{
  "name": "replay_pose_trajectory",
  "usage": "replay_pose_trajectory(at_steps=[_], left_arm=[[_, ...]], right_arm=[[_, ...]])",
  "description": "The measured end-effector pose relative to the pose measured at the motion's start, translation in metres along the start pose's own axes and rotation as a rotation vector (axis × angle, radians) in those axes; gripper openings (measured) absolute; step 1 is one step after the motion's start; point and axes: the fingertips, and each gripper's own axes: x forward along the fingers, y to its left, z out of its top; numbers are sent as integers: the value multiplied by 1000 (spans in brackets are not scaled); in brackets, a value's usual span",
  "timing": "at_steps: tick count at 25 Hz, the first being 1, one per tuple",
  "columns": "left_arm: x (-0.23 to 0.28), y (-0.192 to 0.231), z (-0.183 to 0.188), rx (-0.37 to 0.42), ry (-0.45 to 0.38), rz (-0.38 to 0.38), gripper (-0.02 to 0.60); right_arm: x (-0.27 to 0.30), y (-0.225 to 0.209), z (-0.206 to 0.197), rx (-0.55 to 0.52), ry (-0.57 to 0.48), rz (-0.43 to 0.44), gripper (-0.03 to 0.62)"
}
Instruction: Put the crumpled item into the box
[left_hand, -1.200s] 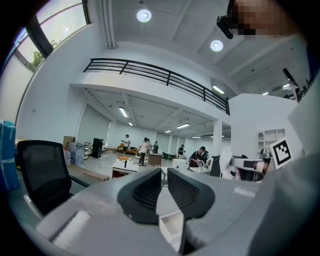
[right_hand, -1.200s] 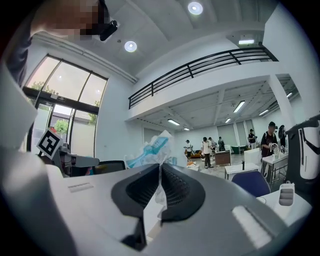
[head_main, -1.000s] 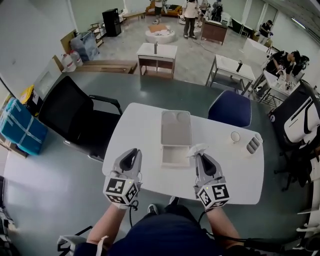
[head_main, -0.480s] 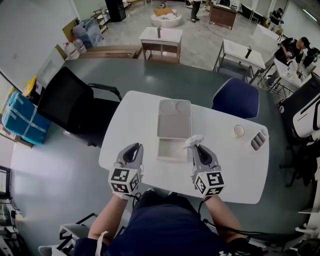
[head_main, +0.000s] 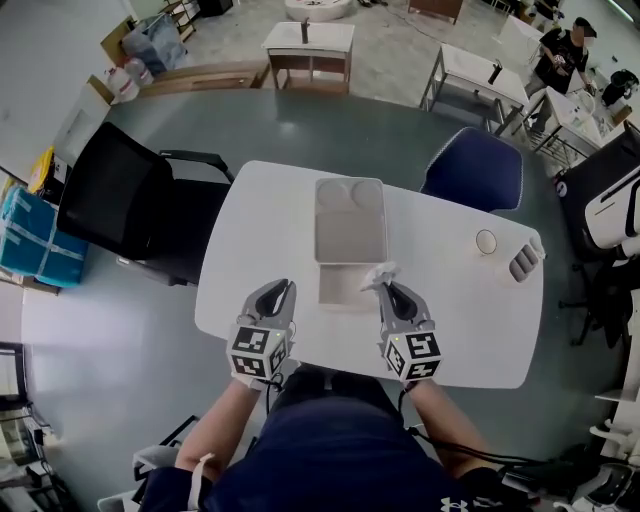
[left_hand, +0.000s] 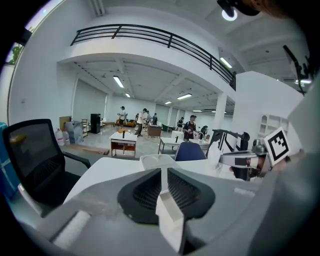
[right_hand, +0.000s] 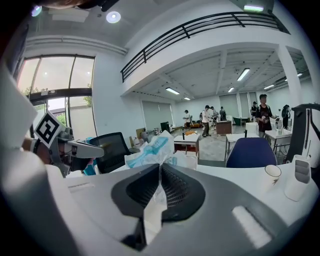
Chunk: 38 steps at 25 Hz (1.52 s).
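Head view has the right gripper (head_main: 385, 288) clamped on the crumpled item (head_main: 378, 275), a white wad with a bit of blue print on it. It's hanging just at the right edge of the near half of the open box (head_main: 350, 232), low over the white table (head_main: 455, 330). The right gripper view backs that up: both pads are squeezed onto a fold of the stuff and the rest puffs out past the tips. My guess is it's pinched by one edge so the bulk leads the way and can just drop into the box once the jaws let go. The left gripper (head_main: 283, 290) is parked off to the left of the box, well clear of it. Its jaws are pressed together with nothing between them, so it looks like it's just staying out of the way, though it could steady the box if that slides. Compared with a second ago, both grippers have come down toward the tabletop and tipped forward a little, moving pretty much in sync. The wad has gone from sitting a bit off the box's right side to right at its rim. The grip looks the same as before and the box itself hasn't budged. Not in yet, but I'd say it only needs a small nudge left and then a release.
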Motion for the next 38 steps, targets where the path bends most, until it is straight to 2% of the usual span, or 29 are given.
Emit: replay_pose_trajectory(at_steps=[11, 19, 23, 30, 34, 38], left_arm=[[33, -13, -22, 5, 87, -104, 43], [41, -18, -21, 1, 106, -109, 43], [41, -10, -24, -4, 103, -101, 43], [32, 3, -37, -28, 112, -70, 43], [28, 5, -38, -34, 106, -63, 43], [23, 11, -41, -39, 106, -55, 43]], right_arm=[[35, 3, -60, 20, 202, 7, 18], [51, -4, -109, -49, 432, 46, 18], [61, -5, -124, -79, 489, 38, 17], [73, -7, -140, -176, 596, 25, 17], [84, -7, -142, -281, 653, 32, 17], [94, 1, -152, -402, 733, 83, 15]])
